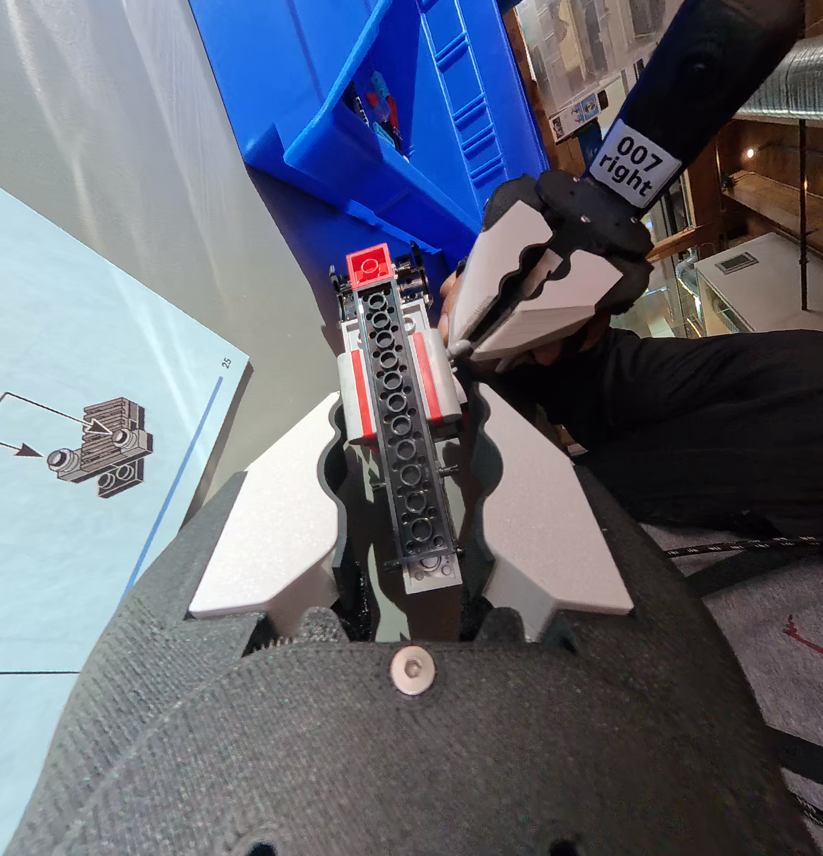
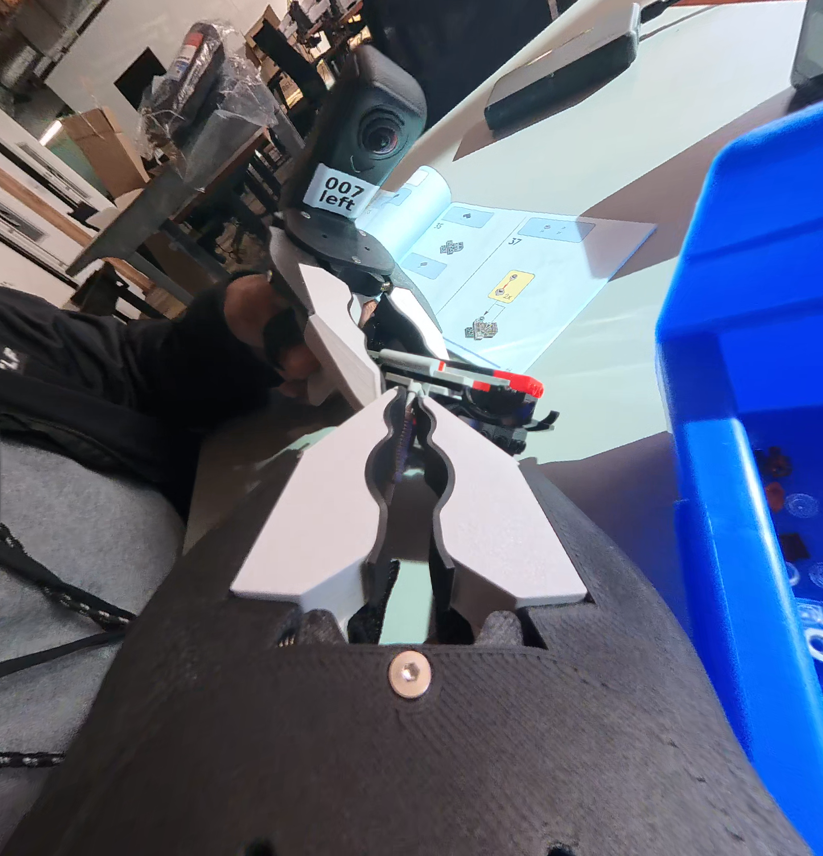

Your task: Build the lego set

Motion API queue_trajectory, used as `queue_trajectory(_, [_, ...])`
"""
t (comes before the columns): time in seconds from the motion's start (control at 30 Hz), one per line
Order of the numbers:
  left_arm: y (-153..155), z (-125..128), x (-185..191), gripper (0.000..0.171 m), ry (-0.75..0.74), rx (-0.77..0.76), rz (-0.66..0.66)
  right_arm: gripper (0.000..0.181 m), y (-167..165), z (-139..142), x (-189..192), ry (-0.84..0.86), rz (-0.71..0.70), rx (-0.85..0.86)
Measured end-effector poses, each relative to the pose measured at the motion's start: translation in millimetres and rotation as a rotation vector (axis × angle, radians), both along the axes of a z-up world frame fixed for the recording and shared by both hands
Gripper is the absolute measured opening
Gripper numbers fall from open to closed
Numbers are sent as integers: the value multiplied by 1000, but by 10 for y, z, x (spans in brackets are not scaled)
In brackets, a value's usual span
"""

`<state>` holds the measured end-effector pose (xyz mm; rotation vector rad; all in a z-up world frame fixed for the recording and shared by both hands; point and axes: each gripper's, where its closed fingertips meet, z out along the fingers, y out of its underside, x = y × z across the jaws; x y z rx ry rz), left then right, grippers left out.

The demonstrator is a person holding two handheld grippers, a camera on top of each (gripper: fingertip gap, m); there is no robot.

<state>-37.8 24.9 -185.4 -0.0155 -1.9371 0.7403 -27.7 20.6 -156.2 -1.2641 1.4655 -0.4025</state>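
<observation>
My left gripper (image 1: pixel 407 414) is shut on the lego model (image 1: pixel 400 417), a long black plate with grey and red side parts and a red brick at its far end. It holds the model off the table. My right gripper (image 1: pixel 463 349) comes in from the right, shut on a small grey piece (image 1: pixel 458 347) whose tip touches the model's grey side. In the right wrist view my right gripper (image 2: pixel 412 393) pinches that small grey piece (image 2: pixel 413 388) against the model (image 2: pixel 474 376). The left gripper's finger (image 2: pixel 340 333) is behind it.
A blue bin (image 1: pixel 377 139) with several loose parts stands just beyond the model; it also shows in the right wrist view (image 2: pixel 748 324). The open instruction booklet (image 1: pixel 76 370) lies at left on the table (image 2: pixel 516 259). A black-sleeved arm (image 1: pixel 678 417) is at right. My left and right fingertips are right by each other.
</observation>
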Motion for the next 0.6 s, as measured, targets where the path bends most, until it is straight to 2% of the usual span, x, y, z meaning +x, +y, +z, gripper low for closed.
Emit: queue_trajectory(0.6, [-22,-27,22,53,-20,7,21,5,-41,-51,43,-36,-69,-349])
